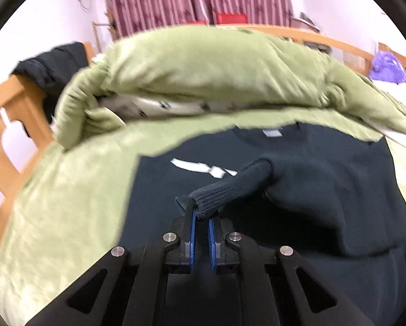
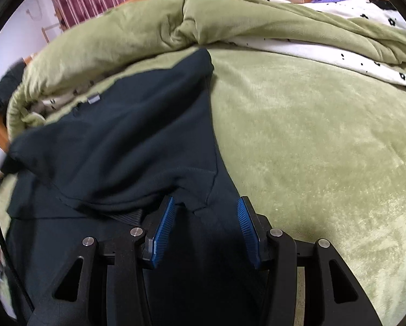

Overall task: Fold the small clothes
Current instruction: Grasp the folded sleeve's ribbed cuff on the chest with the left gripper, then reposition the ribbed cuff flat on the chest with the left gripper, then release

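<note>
While the dark navy sweatshirt (image 1: 298, 190) is lying on the fuzzy green blanket (image 1: 67, 203), the folding is only just getting going.

Looking from the left wrist, the left gripper (image 1: 201, 217) is pinching the ribbed cuff (image 1: 230, 187) of one sleeve and lifting it over the chest, so that sleeve is not laid down yet. Looking from the right wrist, the right gripper (image 2: 205, 217) is hanging wide open and holding nothing, right above the sweatshirt's right side, where a sleeve looks folded in; the body is not folded.
</note>
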A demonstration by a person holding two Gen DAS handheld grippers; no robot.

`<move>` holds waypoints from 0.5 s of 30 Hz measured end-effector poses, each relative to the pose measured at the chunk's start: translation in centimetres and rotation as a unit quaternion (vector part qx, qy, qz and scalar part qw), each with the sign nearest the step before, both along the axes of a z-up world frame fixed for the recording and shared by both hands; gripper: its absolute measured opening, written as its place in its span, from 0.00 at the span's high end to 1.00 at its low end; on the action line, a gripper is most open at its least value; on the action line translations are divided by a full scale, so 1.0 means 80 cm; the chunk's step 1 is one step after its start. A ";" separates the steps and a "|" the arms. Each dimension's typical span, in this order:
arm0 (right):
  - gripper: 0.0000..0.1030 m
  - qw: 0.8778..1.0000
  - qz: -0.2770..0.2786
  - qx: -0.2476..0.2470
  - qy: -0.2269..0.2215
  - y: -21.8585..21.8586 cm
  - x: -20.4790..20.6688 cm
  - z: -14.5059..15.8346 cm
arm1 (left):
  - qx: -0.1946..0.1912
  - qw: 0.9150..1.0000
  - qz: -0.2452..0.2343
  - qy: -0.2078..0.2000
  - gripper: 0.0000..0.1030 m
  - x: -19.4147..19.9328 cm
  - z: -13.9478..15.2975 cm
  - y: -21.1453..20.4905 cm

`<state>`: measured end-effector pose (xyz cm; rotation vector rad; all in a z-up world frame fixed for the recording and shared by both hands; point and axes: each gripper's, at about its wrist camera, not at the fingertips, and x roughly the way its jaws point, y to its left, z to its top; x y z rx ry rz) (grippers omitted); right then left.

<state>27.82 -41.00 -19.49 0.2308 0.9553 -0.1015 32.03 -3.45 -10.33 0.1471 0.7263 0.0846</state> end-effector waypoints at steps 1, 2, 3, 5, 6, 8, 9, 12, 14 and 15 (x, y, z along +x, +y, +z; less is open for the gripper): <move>0.54 1.000 0.001 -0.008 0.003 0.002 0.001 -0.002 | 0.008 1.000 0.004 -0.003 0.92 0.002 0.005 0.007; 0.54 1.000 0.002 -0.015 0.004 0.004 0.002 -0.003 | 0.011 1.000 0.006 -0.002 0.92 0.004 0.005 0.013; 0.54 1.000 0.001 -0.021 0.005 0.006 0.004 -0.004 | 0.017 1.000 0.009 0.004 0.91 0.006 0.003 0.018; 0.54 1.000 0.000 -0.025 0.006 0.007 0.006 -0.005 | 0.038 0.999 0.025 0.021 0.88 0.007 -0.008 0.028; 0.54 1.000 -0.002 -0.024 0.006 0.005 0.006 -0.006 | 0.044 0.998 0.035 0.031 0.85 0.007 -0.015 0.034; 0.54 1.000 -0.006 -0.018 0.007 0.002 0.007 -0.008 | 0.038 0.996 0.058 0.059 0.65 0.006 -0.031 0.051; 0.54 1.000 -0.007 -0.016 0.007 0.000 0.007 -0.008 | 0.023 0.995 0.062 0.070 0.62 0.004 -0.038 0.060; 0.54 1.000 -0.012 -0.013 0.006 -0.004 0.007 -0.007 | -0.016 0.994 0.069 0.079 0.57 -0.012 -0.049 0.080; 0.54 1.000 -0.017 -0.008 0.006 -0.008 0.007 -0.007 | -0.028 0.994 0.069 0.081 0.44 -0.020 -0.047 0.084; 0.54 1.000 -0.019 -0.005 0.006 -0.009 0.007 -0.007 | -0.040 0.994 0.069 0.076 0.42 -0.025 -0.044 0.086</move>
